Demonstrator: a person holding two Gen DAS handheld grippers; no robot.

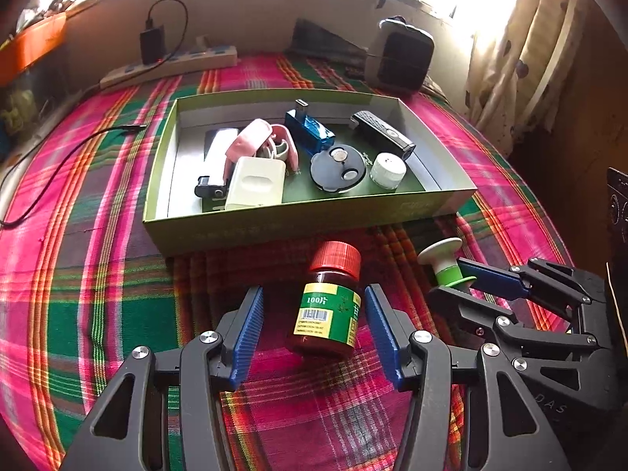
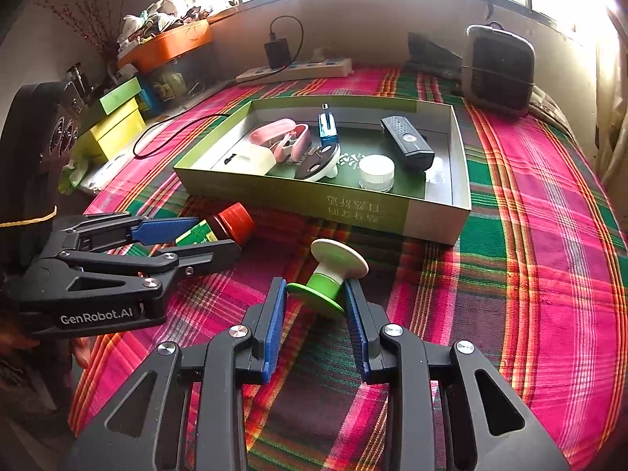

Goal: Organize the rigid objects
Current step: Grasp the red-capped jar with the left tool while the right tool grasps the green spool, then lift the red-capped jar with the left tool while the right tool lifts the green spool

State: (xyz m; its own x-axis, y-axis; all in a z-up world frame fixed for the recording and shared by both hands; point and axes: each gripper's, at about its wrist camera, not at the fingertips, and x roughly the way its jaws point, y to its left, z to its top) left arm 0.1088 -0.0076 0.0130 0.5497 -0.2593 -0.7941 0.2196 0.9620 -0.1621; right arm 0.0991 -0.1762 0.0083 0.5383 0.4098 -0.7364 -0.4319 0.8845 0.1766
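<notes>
A brown pill bottle (image 1: 329,306) with a red cap and green label lies on the plaid cloth between the open fingers of my left gripper (image 1: 312,306); the pads stand just off its sides. It also shows in the right wrist view (image 2: 227,225). A green and white spool-shaped object (image 2: 331,274) lies on the cloth between the fingers of my right gripper (image 2: 316,298), whose pads flank its green part closely. It also shows in the left wrist view (image 1: 445,263). A green open box (image 1: 451,200) behind them holds several small items.
The box (image 2: 431,216) holds a pink case (image 1: 259,141), white charger (image 1: 255,184), blue USB device (image 1: 310,129), black remote (image 1: 382,133), round black disc (image 1: 337,167) and white jar (image 1: 387,170). A power strip (image 1: 168,64), black cable (image 1: 59,165) and dark heater (image 1: 400,55) lie behind.
</notes>
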